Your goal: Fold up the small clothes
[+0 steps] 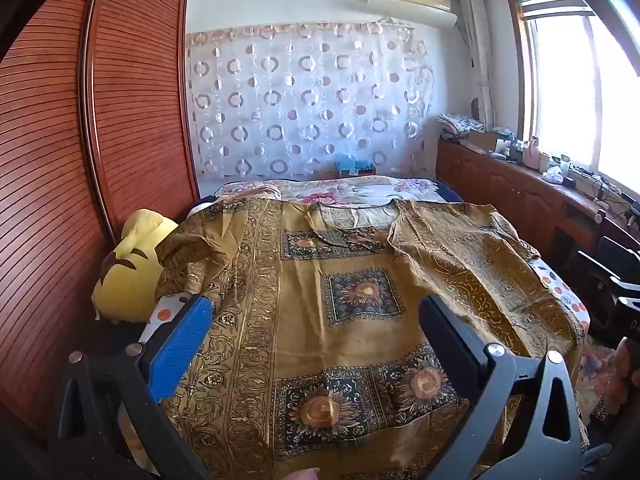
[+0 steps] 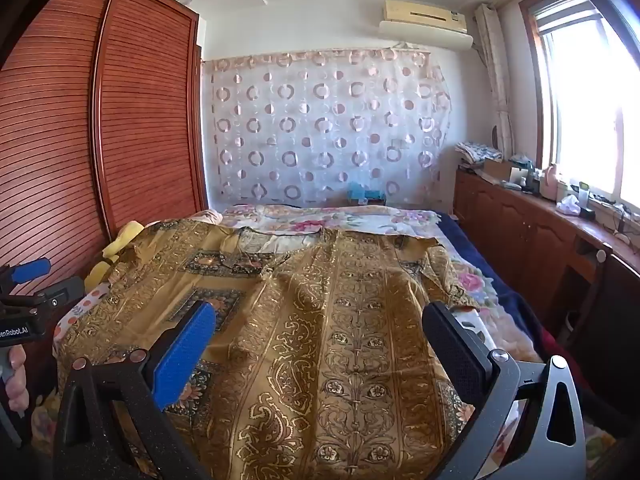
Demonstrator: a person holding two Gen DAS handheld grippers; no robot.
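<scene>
A gold patterned garment point(image 1: 348, 292) lies spread flat across the bed point(image 2: 460, 256), neckline toward the far wall and sleeves out to either side, which looks like the layout someone makes so the folds can be laid cleanly. The right half seems to lie over the middle already, its paisley side up, though I cannot tell for sure whether that is a fold or just how the cloth fell. The left gripper point(image 1: 316, 320) hangs over the near hem with its blue and black fingers spread wide, nothing between them and no cloth touched. The right gripper point(image 2: 320, 328) hovers the same way over the right portion, jaws wide apart and empty. Both tilt slightly down toward the fabric, so I judge the person is lining up for a grasp on the near edge or a sleeve. A yellow plush toy point(image 1: 132, 268) sits wedged beside the wooden wardrobe point(image 1: 80, 140), clear of the work. The thin, slippery-looking cloth may bunch when pinched.
</scene>
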